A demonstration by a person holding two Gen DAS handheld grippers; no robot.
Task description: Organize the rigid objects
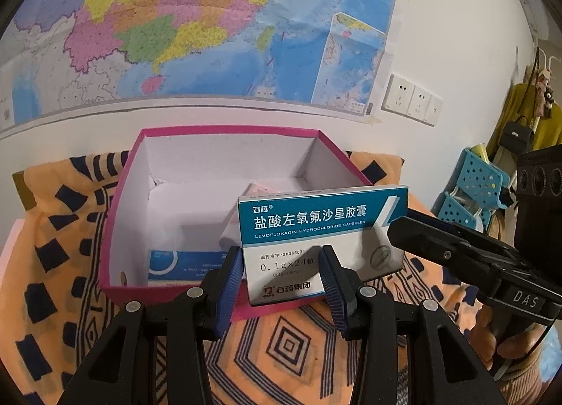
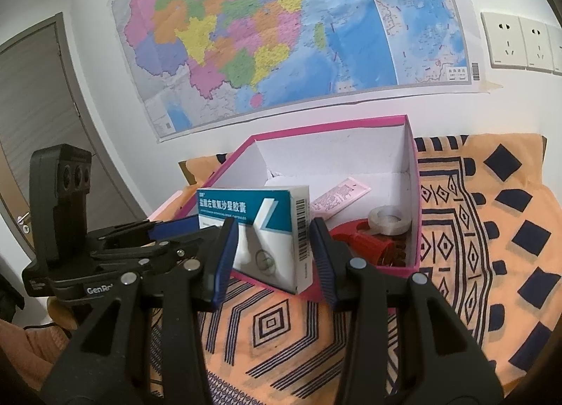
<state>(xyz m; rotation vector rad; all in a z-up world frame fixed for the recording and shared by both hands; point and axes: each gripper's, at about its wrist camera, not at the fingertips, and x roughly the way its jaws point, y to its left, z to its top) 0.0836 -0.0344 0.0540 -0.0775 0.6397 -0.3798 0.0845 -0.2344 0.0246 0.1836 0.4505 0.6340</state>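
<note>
Medicine carton (image 1: 316, 229) held upright over near rim of pink box (image 1: 224, 131), at 12 o'clock from left gripper (image 1: 282, 257), whose pads clamp its lower end; right gripper (image 2: 274, 229) straddles it, contact cannot tell; judged light, thin-walled, crushable: grip flat faces gently.

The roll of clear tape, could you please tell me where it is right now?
In the right wrist view, the roll of clear tape lies inside the pink box, in its right near corner, just behind the red object.
</note>
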